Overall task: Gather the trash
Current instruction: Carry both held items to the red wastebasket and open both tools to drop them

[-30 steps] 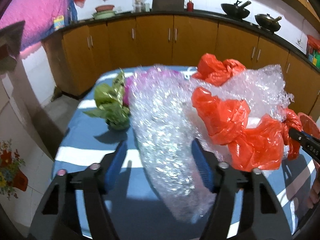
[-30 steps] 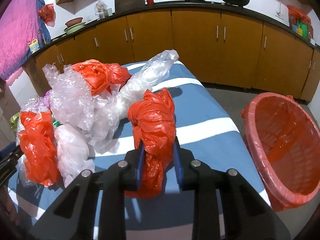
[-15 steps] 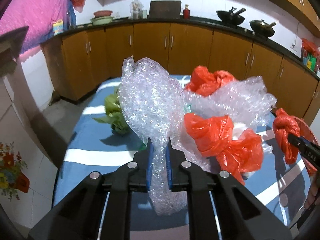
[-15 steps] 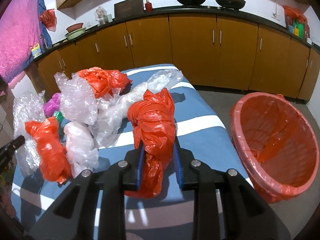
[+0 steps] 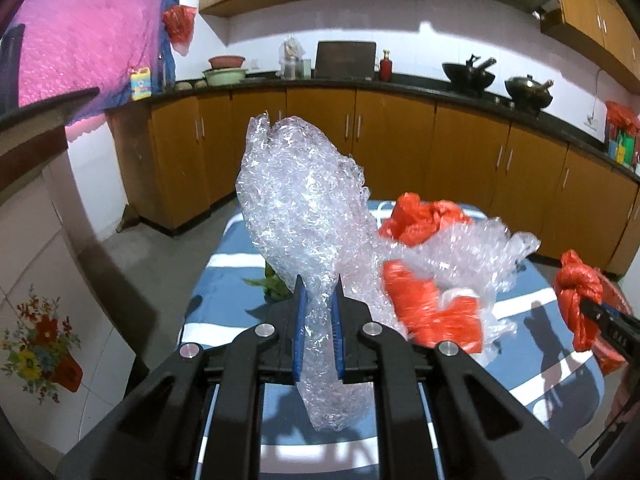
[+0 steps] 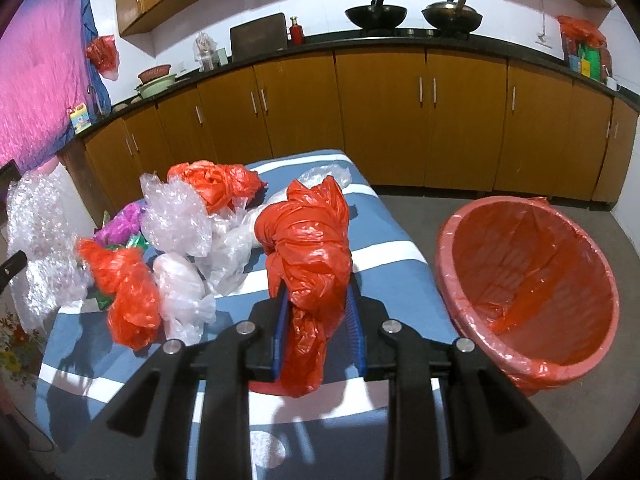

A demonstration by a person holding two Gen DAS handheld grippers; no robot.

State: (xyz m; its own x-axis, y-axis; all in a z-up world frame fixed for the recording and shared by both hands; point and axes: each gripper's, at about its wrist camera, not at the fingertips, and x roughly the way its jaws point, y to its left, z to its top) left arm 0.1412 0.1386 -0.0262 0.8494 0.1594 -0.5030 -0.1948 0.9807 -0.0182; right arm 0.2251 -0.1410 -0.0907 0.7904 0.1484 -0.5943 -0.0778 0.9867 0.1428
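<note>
Bubble wrap [image 5: 304, 216]: clear plastic, bumpy, glinting. Knotted red bag [image 6: 308, 248]: thin crinkled plastic film, glossy. Clear bags [image 6: 176, 220] on table: thin wrinkled film, shiny. Table cover [image 6: 384, 236]: blue-and-white striped, matt, looks like cloth. Waste basket [image 6: 532, 276]: pink plastic, lined with glossy red film. Cabinet doors [image 6: 380, 120]: brown wood-look, smooth semi-gloss, metal handles. Countertop [image 6: 440, 42]: black, polished. Woks [image 6: 376, 14]: dark matt metal. Gripper pads [image 5: 300, 320]: blue ridged plastic; arms matt black.
</note>
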